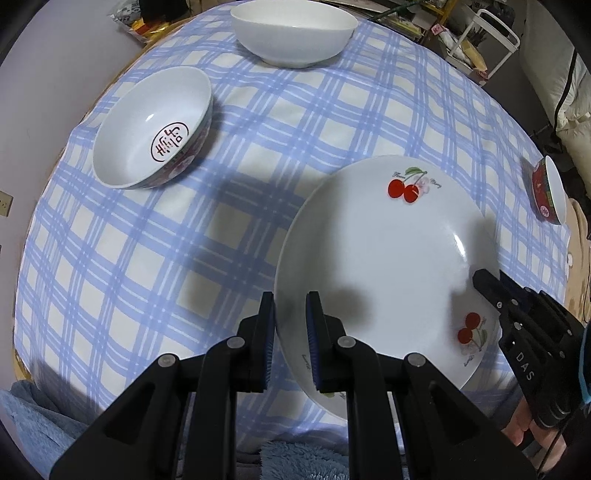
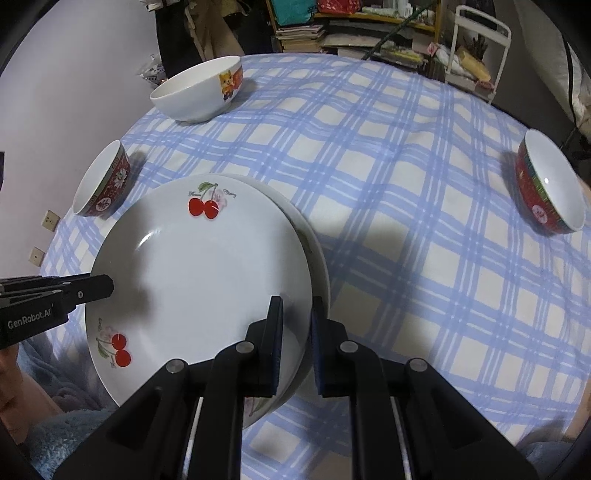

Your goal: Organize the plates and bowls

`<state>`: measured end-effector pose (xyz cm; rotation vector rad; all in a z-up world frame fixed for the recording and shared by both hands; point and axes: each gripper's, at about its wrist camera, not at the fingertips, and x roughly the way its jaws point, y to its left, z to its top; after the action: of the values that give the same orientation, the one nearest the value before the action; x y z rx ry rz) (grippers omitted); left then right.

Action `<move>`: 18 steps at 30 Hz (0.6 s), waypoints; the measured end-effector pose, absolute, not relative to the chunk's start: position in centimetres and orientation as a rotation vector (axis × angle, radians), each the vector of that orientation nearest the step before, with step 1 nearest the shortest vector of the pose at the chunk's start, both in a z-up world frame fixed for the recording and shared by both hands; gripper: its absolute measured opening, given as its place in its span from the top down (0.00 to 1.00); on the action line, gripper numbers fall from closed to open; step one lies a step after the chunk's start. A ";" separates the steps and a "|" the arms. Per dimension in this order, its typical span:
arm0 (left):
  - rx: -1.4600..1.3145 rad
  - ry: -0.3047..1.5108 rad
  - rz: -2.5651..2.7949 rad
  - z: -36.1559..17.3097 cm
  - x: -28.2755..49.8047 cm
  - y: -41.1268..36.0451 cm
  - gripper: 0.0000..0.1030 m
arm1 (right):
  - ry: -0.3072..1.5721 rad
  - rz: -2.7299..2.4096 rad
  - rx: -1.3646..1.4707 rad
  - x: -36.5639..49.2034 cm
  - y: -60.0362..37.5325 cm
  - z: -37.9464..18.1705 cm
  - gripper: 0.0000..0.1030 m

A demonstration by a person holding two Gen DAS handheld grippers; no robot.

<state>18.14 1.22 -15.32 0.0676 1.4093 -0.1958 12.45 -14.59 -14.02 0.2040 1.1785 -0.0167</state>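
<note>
A white cherry-print plate (image 1: 384,258) (image 2: 199,280) is held over the checked tablecloth. My left gripper (image 1: 291,325) is shut on its left rim. My right gripper (image 2: 297,325) is shut on its right rim and shows in the left wrist view (image 1: 484,284). A second white plate (image 2: 314,243) lies under it, offset to the right. A red-patterned bowl (image 1: 155,129) (image 2: 101,181) stands at the left, a white bowl with a fox picture (image 1: 293,31) (image 2: 199,90) at the back, and another red bowl (image 1: 550,192) (image 2: 550,188) at the right.
The round table carries a blue checked cloth (image 2: 406,184). A blue fleece blanket (image 1: 44,424) hangs at the near edge. Shelves with books (image 2: 351,33) and a white rack (image 2: 480,48) stand behind the table. A wall (image 2: 74,74) is at the left.
</note>
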 end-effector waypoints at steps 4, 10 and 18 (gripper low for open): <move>0.067 1.427 -0.207 -15.8 18.4 1.0 0.86 | 1.161 -0.022 0.217 12.5 -15.0 -13.8 0.85; 0.091 1.426 -0.203 -16.2 18.5 0.5 0.86 | 1.142 -0.025 0.220 12.7 -15.2 -13.7 0.85; 0.128 1.433 -0.200 -17.0 18.9 -0.1 0.85 | 1.157 -0.049 0.210 12.9 -15.4 -14.2 0.82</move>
<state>18.89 -0.07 -17.04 0.1284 1.4326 -0.2000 12.86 -15.39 -14.15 0.2097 1.1571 -0.0493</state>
